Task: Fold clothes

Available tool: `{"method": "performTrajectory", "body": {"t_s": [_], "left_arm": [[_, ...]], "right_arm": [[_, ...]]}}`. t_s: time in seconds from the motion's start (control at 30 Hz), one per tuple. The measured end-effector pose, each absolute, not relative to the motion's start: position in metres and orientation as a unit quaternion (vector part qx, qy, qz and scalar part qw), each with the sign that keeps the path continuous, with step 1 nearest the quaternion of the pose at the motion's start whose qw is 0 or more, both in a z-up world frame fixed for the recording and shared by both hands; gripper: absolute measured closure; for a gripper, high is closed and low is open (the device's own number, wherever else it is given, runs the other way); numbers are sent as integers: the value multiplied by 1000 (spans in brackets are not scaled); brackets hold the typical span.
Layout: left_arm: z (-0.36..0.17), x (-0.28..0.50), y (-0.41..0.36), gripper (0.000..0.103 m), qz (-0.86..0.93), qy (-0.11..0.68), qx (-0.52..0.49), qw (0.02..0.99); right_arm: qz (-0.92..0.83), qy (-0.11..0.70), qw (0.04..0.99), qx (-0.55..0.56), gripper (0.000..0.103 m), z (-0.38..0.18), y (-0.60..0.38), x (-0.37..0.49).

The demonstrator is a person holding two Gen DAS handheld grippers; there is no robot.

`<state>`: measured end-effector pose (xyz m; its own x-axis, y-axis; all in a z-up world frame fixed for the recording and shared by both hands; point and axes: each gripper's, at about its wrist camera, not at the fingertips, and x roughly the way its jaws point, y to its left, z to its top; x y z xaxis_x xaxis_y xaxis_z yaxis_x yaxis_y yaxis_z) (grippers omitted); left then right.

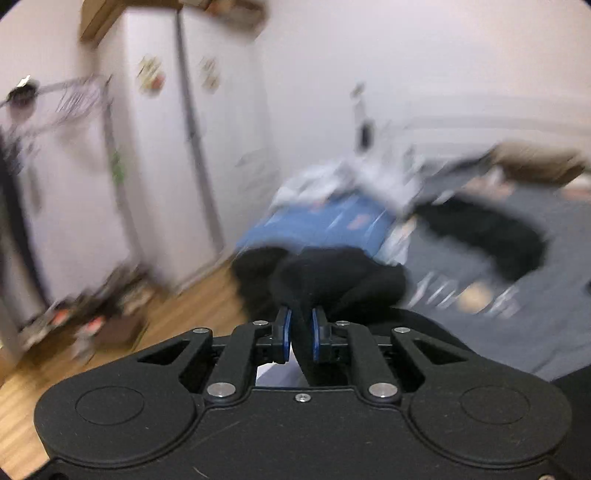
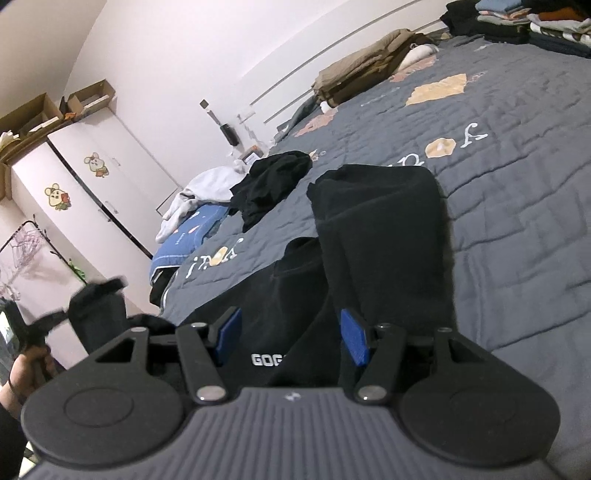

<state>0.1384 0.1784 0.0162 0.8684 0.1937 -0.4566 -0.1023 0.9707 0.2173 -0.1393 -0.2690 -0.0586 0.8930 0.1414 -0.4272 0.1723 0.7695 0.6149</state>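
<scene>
Two grippers: left gripper jaws pinch black garment; right gripper jaws spread wide, holding nothing.

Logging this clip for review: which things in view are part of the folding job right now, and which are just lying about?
In the job:
black garment, partly folded on the bed
left gripper, shut on black cloth
right gripper, open over the garment

Lying about:
crumpled black clothes
white garment
blue item
brown folded blanket
folded stacks
wardrobe
</scene>
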Motion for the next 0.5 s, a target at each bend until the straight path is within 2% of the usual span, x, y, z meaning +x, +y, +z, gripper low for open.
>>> {"method": "performTrajectory", "body": {"t_s": [0.07,0.1,0.13,0.2,0.3,0.5], "left_arm": [[1,134,191,82,93,287,99,948],[-5,128,196,72,101,295,101,945],[-9,118,198,53,109,289,105,945],[-7,94,196,25,88,275,93,953],[1,58,183,25,26,256,63,964],[13,8,99,24,-150,254,19,955]], "right_arm": [[-9,231,911,341,45,-58,-271,-139],[-10,230,911,342,45,-58,-271,-139],[-12,228,911,343,45,-57,-273,-140],[-18,225,911,347,45,-56,-277,-141],[-33,222,910,348,44,-54,-287,-143],[-63,221,916,328,38,-43,-306,-137]]}}
